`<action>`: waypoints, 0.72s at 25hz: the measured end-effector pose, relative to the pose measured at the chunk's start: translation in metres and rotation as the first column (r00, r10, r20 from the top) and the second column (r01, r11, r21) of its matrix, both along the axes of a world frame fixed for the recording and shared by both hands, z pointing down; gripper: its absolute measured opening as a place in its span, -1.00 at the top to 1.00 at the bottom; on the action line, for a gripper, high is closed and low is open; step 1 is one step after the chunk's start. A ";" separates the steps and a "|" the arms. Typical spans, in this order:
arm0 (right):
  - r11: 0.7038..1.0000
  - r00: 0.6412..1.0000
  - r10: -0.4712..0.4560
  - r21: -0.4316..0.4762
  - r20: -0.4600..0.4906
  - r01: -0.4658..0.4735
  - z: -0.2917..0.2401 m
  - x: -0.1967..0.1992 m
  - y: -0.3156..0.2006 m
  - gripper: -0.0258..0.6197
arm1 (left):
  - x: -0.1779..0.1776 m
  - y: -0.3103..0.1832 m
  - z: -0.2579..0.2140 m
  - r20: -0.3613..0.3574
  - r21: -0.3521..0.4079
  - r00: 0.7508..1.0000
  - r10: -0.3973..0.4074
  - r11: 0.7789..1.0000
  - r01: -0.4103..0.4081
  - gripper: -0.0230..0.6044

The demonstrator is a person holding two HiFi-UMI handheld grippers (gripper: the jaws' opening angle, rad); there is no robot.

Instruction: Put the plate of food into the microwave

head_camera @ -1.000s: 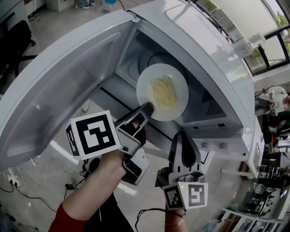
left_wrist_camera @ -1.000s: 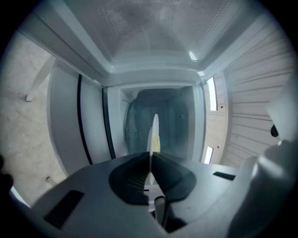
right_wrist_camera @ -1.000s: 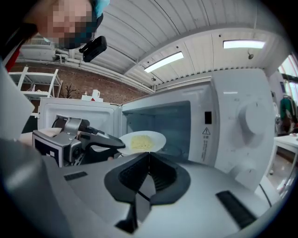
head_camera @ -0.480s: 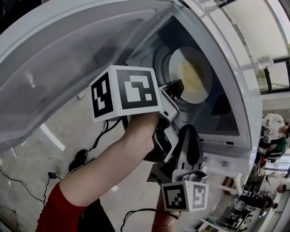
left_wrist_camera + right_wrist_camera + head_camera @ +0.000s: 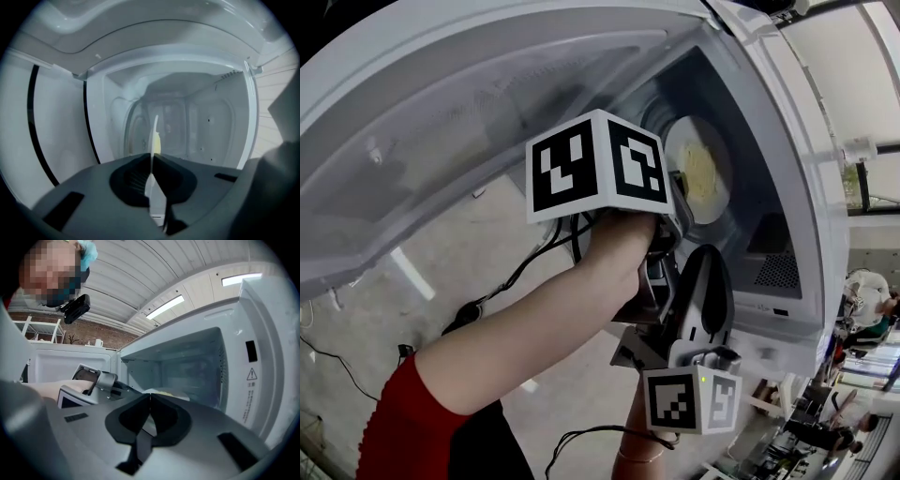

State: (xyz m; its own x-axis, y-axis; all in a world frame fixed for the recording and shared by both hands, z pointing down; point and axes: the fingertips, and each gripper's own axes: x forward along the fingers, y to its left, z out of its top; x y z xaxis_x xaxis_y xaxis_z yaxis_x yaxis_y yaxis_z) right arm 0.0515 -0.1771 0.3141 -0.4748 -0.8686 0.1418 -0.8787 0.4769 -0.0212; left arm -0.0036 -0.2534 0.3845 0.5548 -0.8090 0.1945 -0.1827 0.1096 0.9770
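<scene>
Workshop or lab, brick wall [image 5: 117, 339], strip lights [image 5: 164, 307], white shelving [image 5: 37, 323]

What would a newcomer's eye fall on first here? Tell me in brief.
The black-and-white marker cube on the left gripper fills the middle of the head view. Beyond it, that gripper is clamped on the rim of a plate of yellow food, held inside the white microwave, whose open door spans the upper left. The right gripper hangs shut and empty just below.

left gripper [image 5: 673, 192] grips plate of food [image 5: 721, 178] inside open microwave [image 5: 797, 187].
</scene>
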 end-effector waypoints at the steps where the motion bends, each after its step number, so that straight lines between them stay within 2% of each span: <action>1: 1.000 1.000 -0.001 0.000 0.001 0.001 -0.001 -0.001 -0.001 0.87 | 0.000 -0.001 0.001 -0.001 -0.009 1.000 0.001 1.000 -0.002 0.86; 13: 1.000 1.000 0.012 0.012 0.011 -0.012 -0.008 0.004 -0.012 0.87 | 0.002 -0.016 0.004 -0.040 -0.104 0.999 0.002 0.995 -0.006 0.81; 16: 1.000 1.000 0.012 0.011 0.014 -0.012 -0.009 0.005 -0.015 0.87 | 0.004 -0.018 0.005 -0.013 -0.122 1.000 0.017 0.992 -0.018 0.81; 18: 1.000 1.000 0.010 0.012 0.016 -0.010 -0.009 0.004 -0.016 0.87 | 0.006 -0.020 0.003 0.036 -0.117 0.999 0.038 0.993 -0.034 0.81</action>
State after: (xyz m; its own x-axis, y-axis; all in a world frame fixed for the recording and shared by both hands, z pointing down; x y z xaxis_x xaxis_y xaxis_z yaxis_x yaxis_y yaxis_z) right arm 0.0558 -0.1934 0.3050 -0.4681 -0.8750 0.1236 -0.8831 0.4682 -0.0300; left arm 0.0023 -0.2736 0.3875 0.5733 -0.7594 0.3077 -0.2257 0.2147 0.9502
